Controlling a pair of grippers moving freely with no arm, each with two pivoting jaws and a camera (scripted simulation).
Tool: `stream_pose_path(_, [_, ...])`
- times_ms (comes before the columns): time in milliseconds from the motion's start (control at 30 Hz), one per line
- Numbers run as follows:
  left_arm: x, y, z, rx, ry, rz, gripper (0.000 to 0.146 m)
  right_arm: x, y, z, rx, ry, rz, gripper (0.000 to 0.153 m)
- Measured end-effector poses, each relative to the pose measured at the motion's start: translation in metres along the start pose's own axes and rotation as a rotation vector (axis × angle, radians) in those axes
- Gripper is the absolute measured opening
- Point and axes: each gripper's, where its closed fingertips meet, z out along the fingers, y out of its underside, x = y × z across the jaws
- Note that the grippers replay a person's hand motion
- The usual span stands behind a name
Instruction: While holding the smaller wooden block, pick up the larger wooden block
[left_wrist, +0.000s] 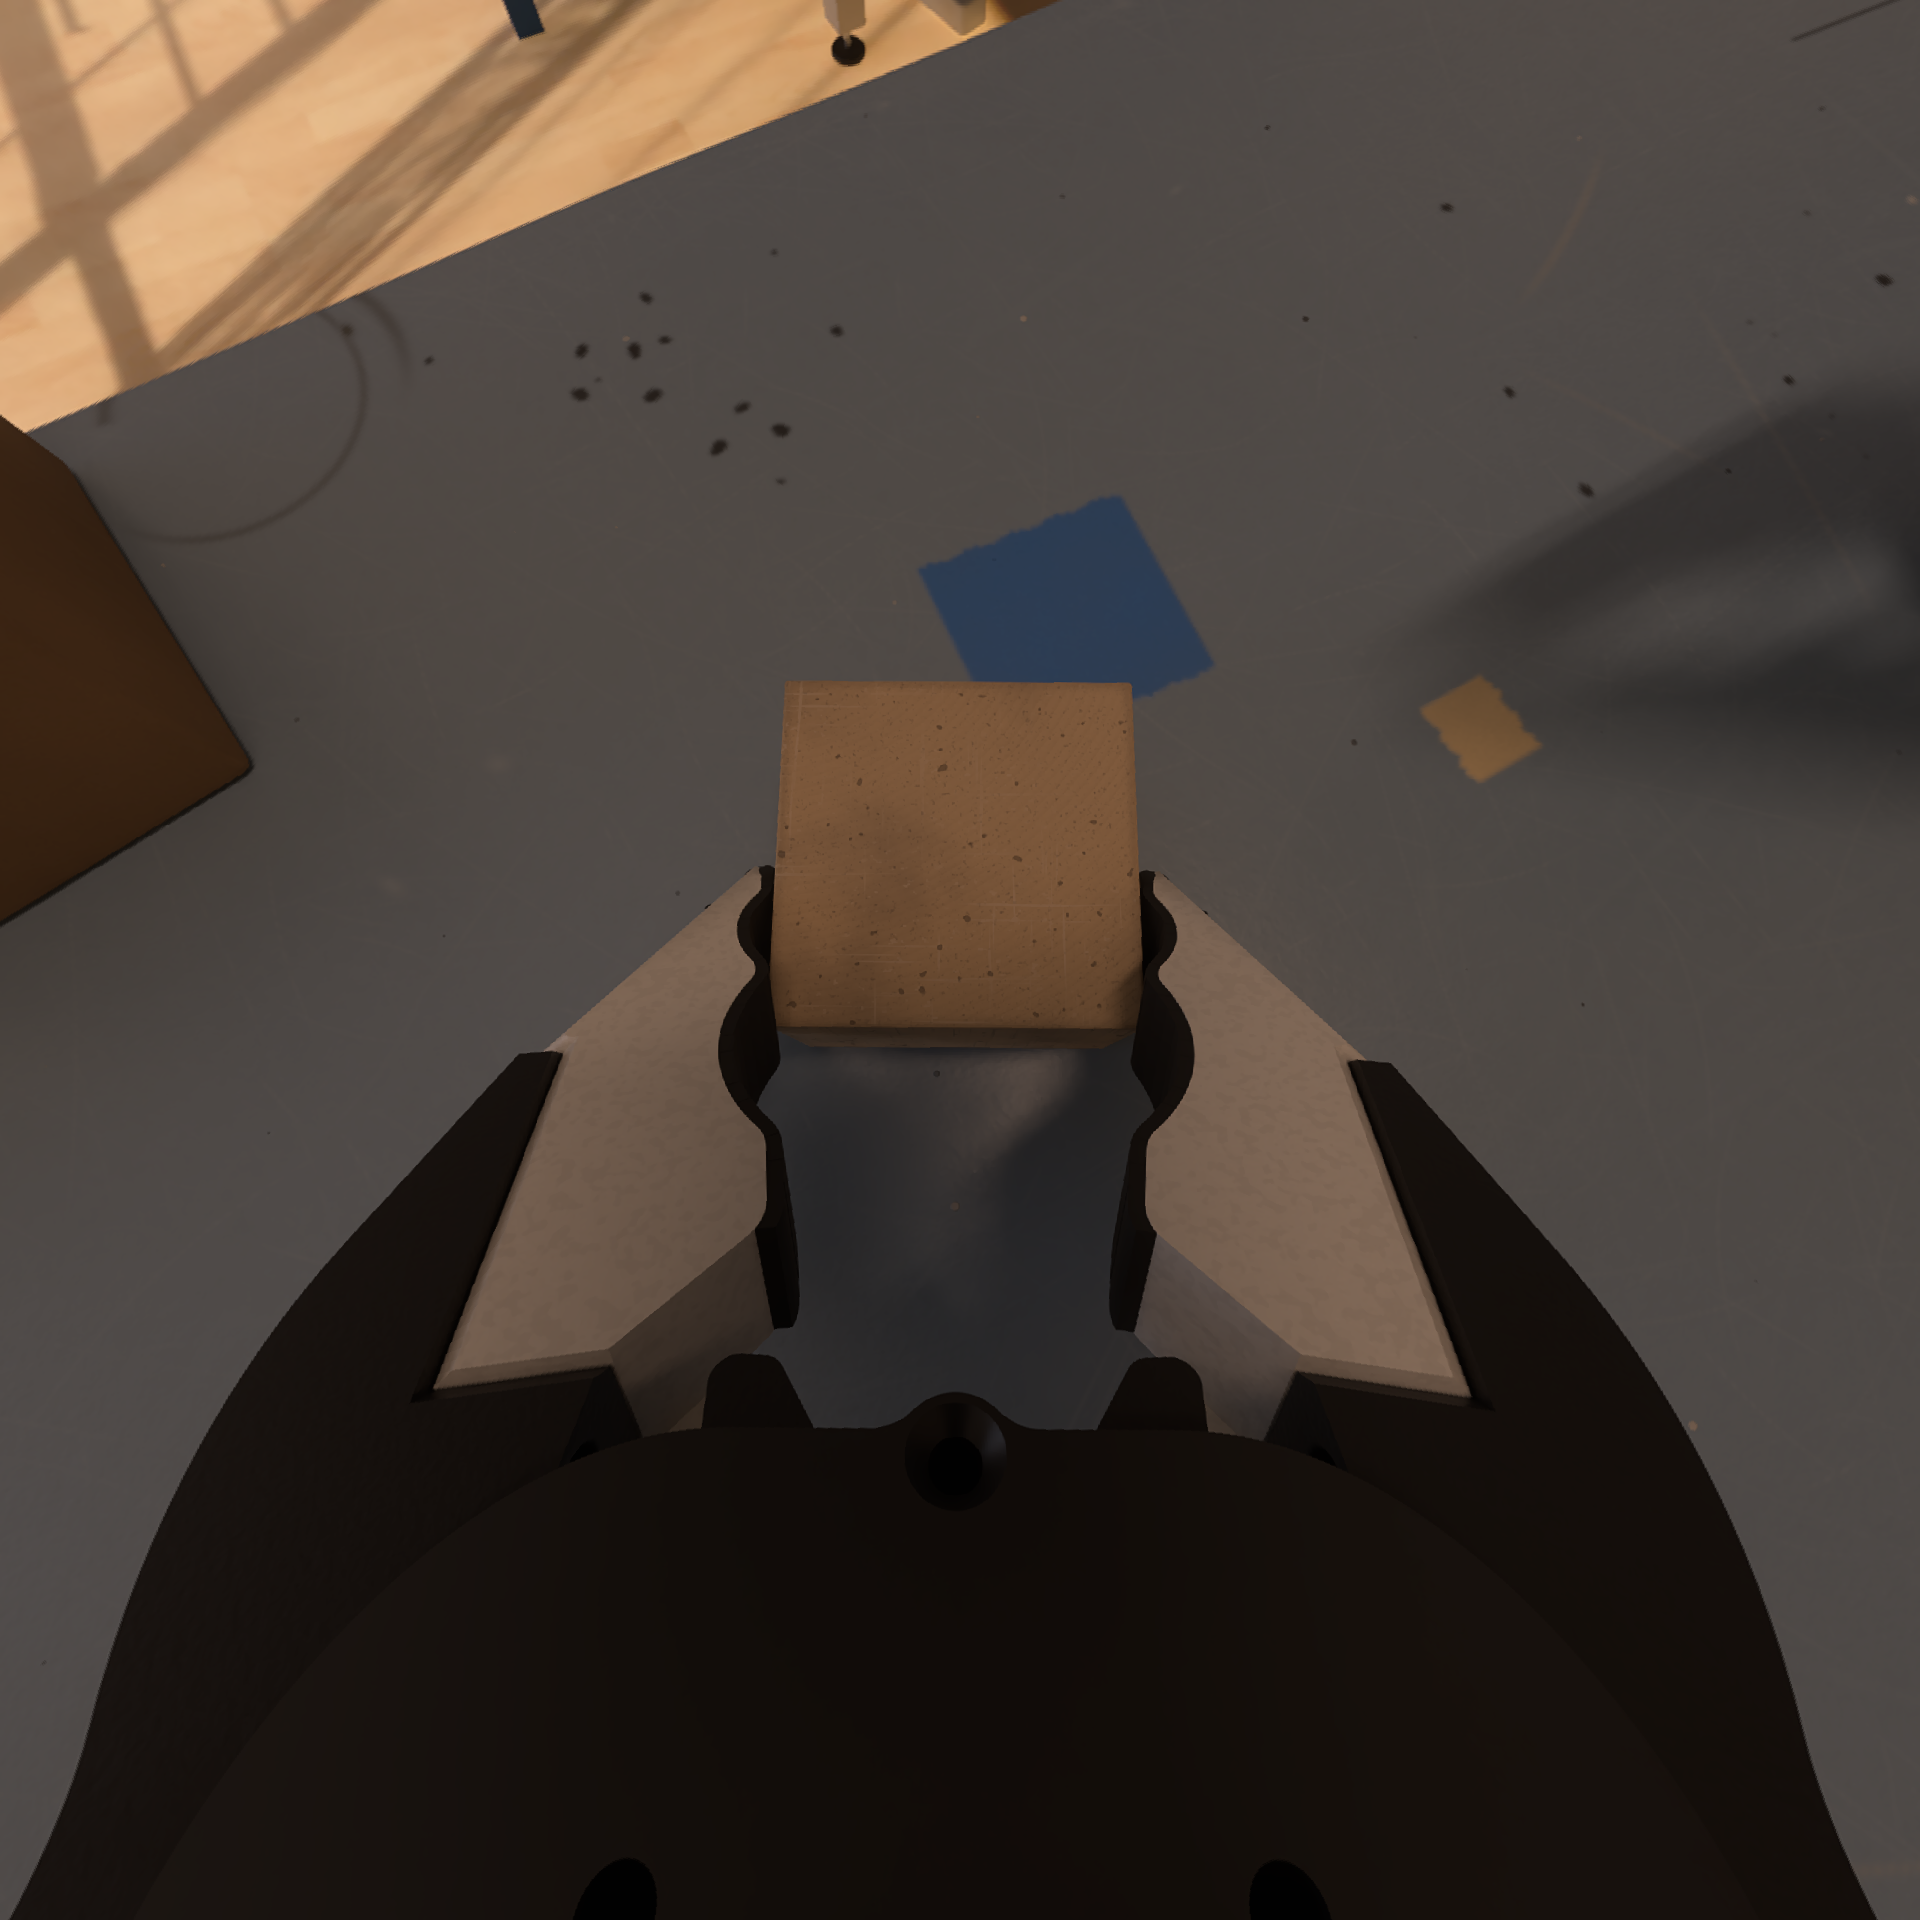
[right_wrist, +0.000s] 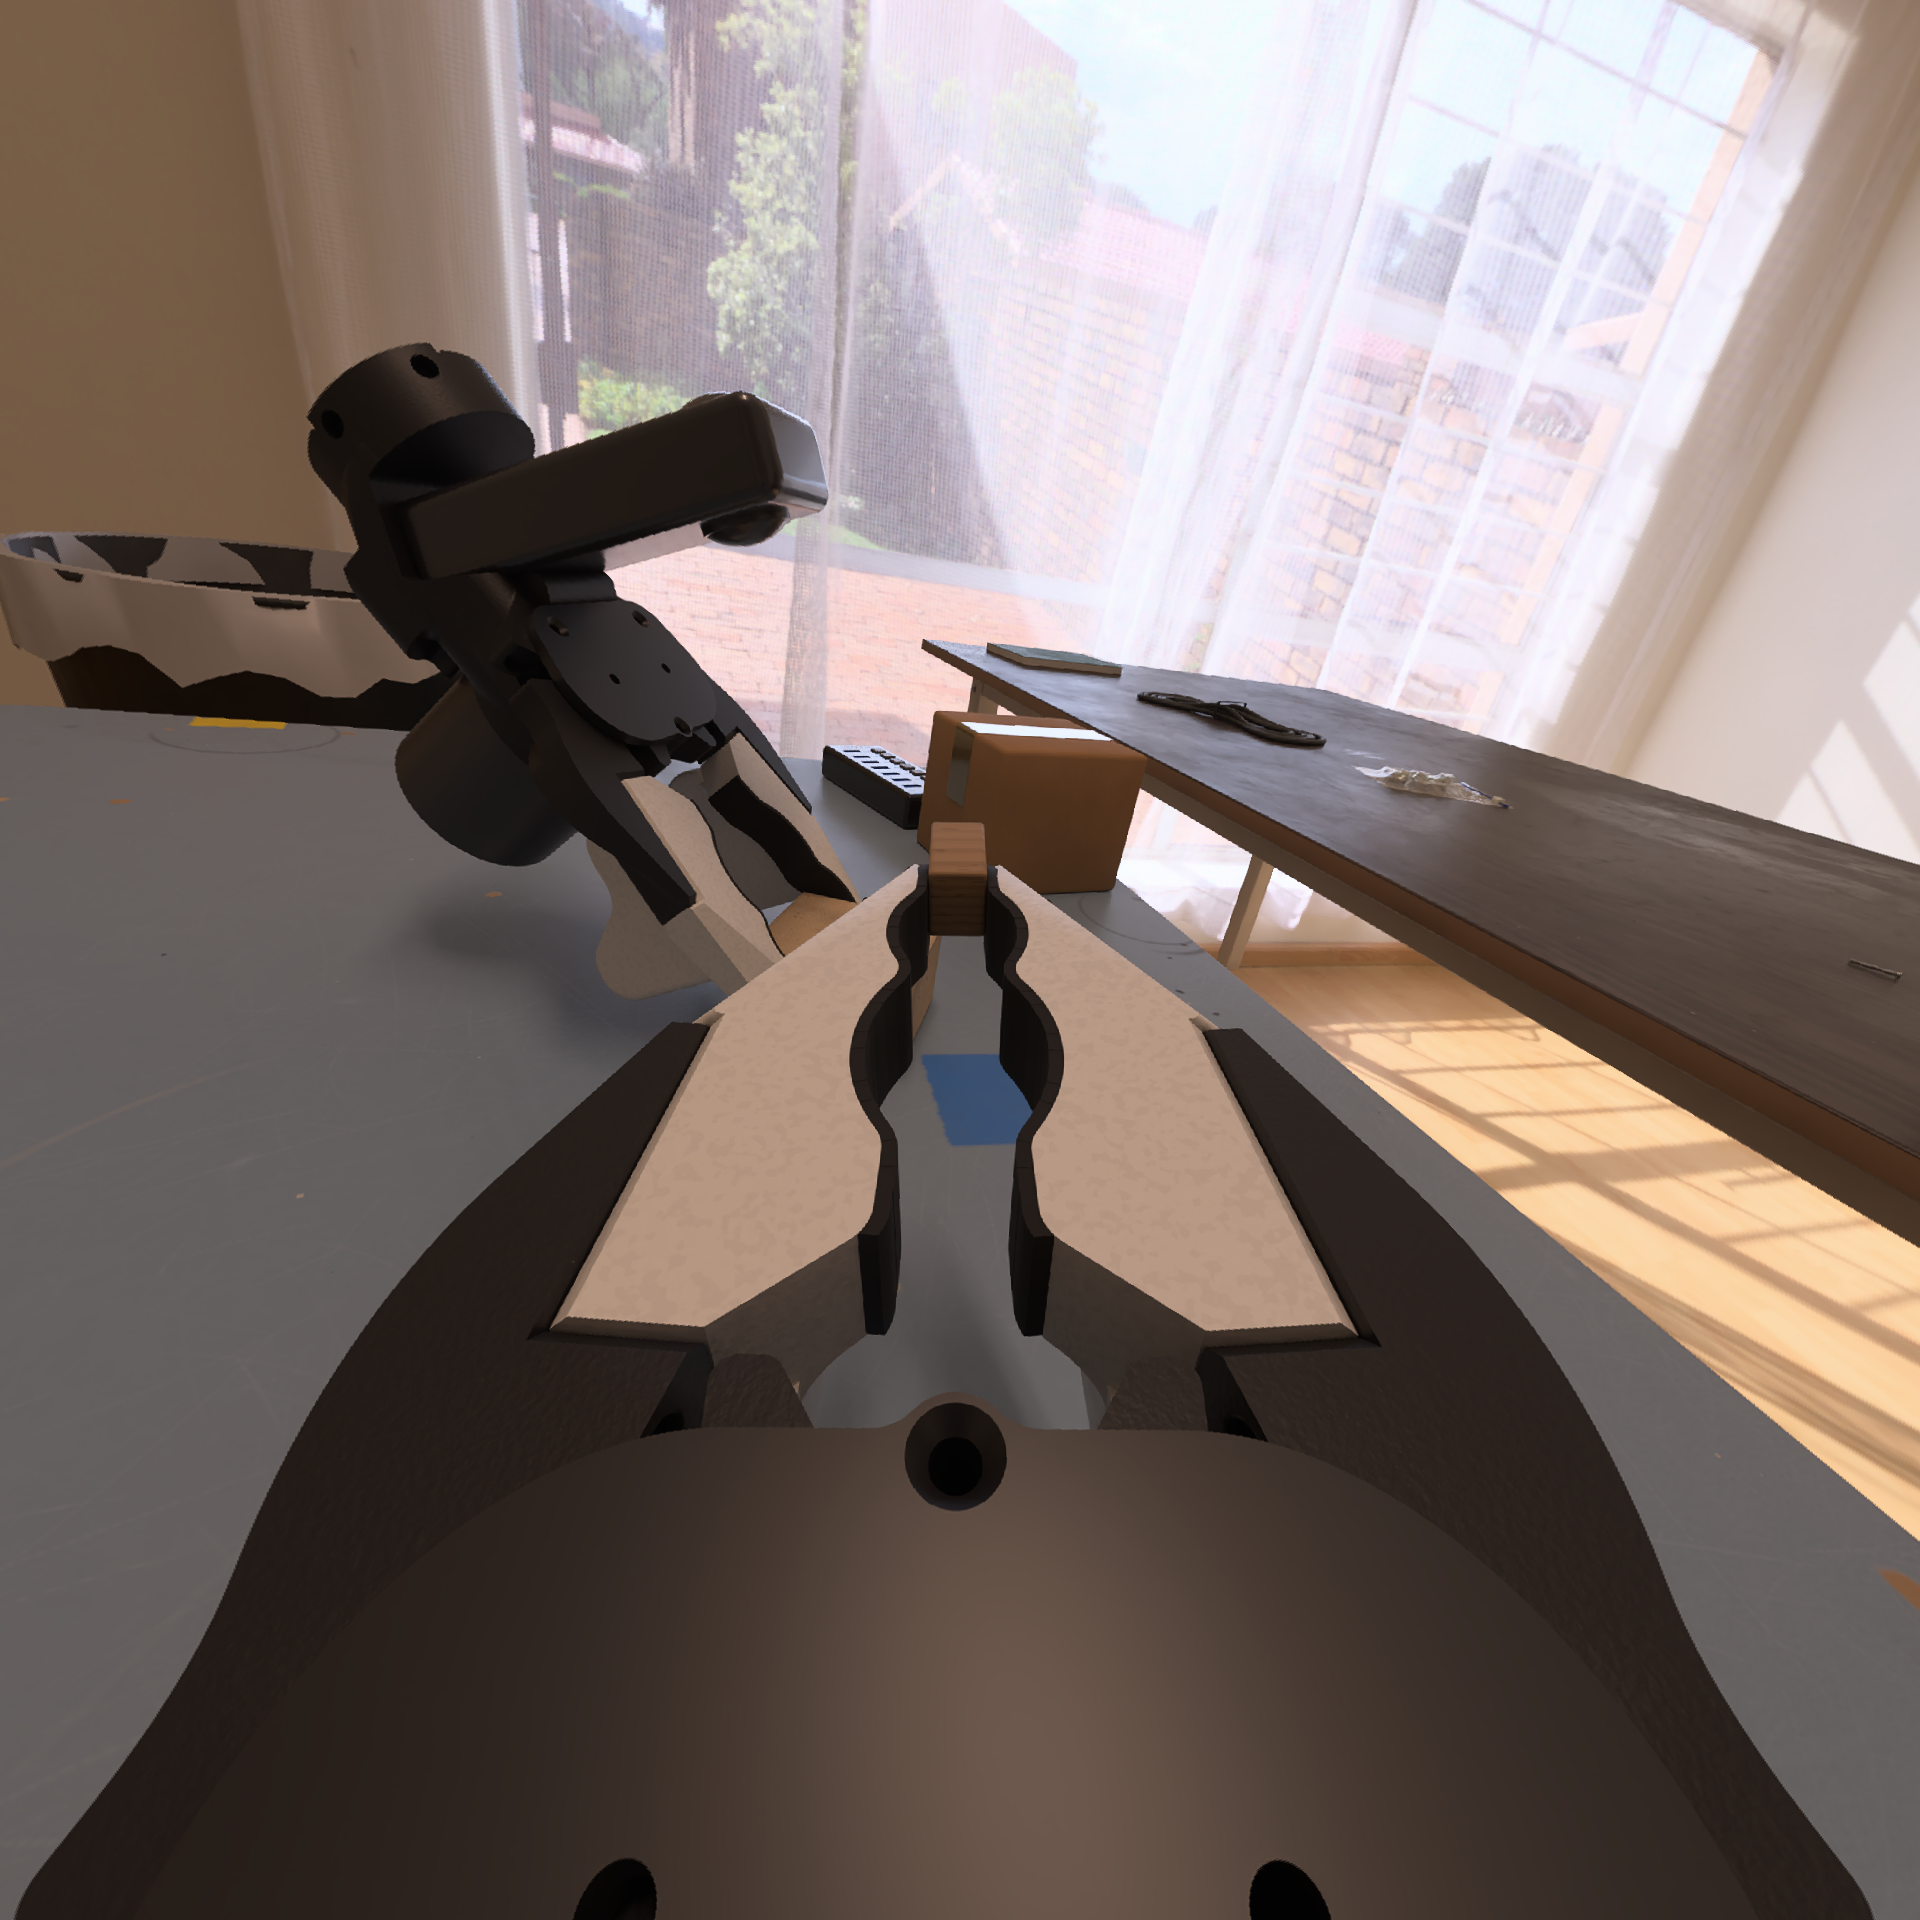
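- Your left tool (left_wrist: 956, 966) has its two pads (left_wrist: 756, 966) pressed against the side faces of the larger wooden block (left_wrist: 956, 857), which sits right at the fingertips and pokes out ahead of them.
- Whether that block rests on the grey table (left_wrist: 1351, 312) or has already cleared it, I cannot tell from the left wrist view.
- Your right tool (right_wrist: 956, 904) is clamped on the smaller wooden block (right_wrist: 956, 878), held at the very tips, above the table.
- From the right wrist view, the left tool (right_wrist: 727, 862) lies ahead and to the left, tilted down toward the table, very near your right fingertips.
- My judgement: the lift should go straight up, since the two tools sit close together and a sideways drift could knock the small block loose.
- A blue patch (left_wrist: 1065, 597) lies on the table just beyond the larger block.
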Motion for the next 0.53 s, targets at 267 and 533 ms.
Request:
stream_pose_path(267, [0.016,-0.007,-0.007,0.102,0.255,-0.087,0.067,-0.001,0.0,0.0,0.0,-0.003,-0.006,0.009])
stream_pose_path(533, [0.049,-0.021,-0.026,0.208,0.619,-0.164,0.067,-0.008,0.003,0.004,-0.03,-0.095,0.106,0.009])
